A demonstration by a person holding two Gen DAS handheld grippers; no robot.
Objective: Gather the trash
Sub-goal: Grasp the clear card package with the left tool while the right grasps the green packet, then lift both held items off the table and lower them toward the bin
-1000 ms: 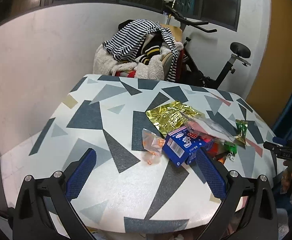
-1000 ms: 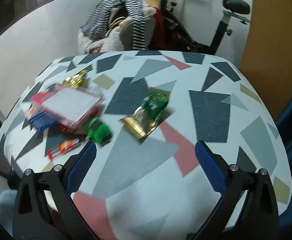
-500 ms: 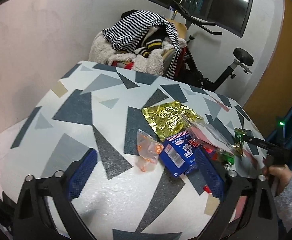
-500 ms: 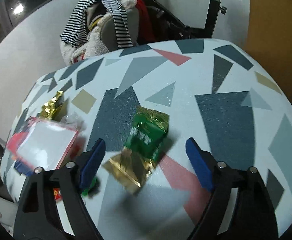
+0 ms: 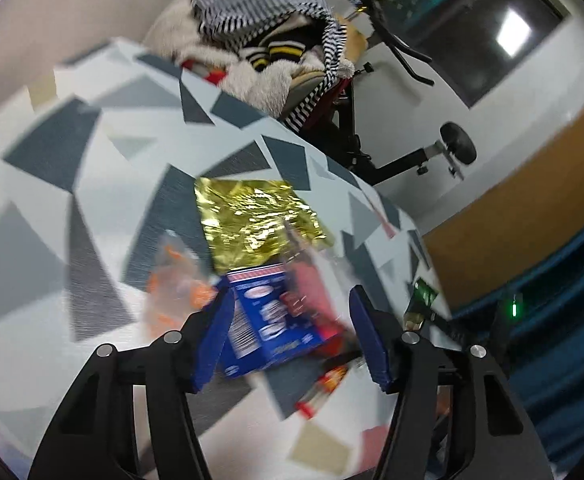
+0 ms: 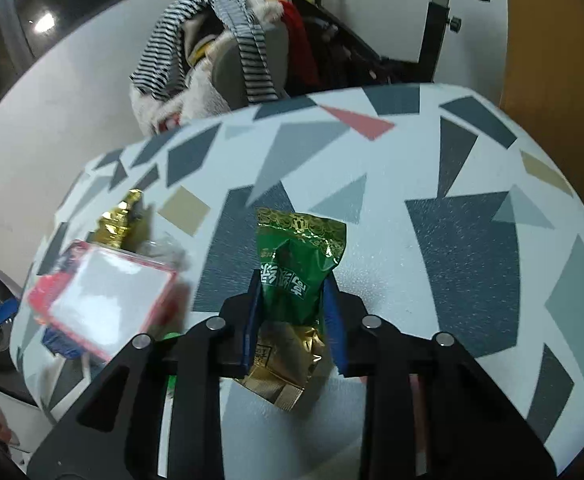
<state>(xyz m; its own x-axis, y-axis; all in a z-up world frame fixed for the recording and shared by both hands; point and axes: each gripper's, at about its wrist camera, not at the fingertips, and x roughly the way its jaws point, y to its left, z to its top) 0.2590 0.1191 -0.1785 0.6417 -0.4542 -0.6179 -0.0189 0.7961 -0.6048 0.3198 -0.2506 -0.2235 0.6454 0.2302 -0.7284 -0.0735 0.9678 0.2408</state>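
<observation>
My left gripper (image 5: 292, 312) is open, its blue pads on either side of a blue box (image 5: 268, 320) lying on the patterned table (image 5: 92, 200). A gold foil wrapper (image 5: 252, 216), an orange-printed clear bag (image 5: 176, 284) and a red packet (image 5: 312, 292) lie around the box. My right gripper (image 6: 294, 300) is shut on a green and gold snack packet (image 6: 296, 268) on the table (image 6: 452, 240). A red-framed white packet (image 6: 104, 300) and a gold wrapper (image 6: 118, 224) lie to its left.
A chair piled with striped and fleecy clothes (image 5: 260, 36) stands behind the table, with an exercise bike (image 5: 412, 152) beside it. A small red wrapper (image 5: 320, 392) lies near the table's front edge. The green packet (image 5: 422, 300) and the other gripper show at the right.
My left gripper moved forward and down so its pads straddle the blue box. My right gripper advanced onto the green packet and closed on it.
</observation>
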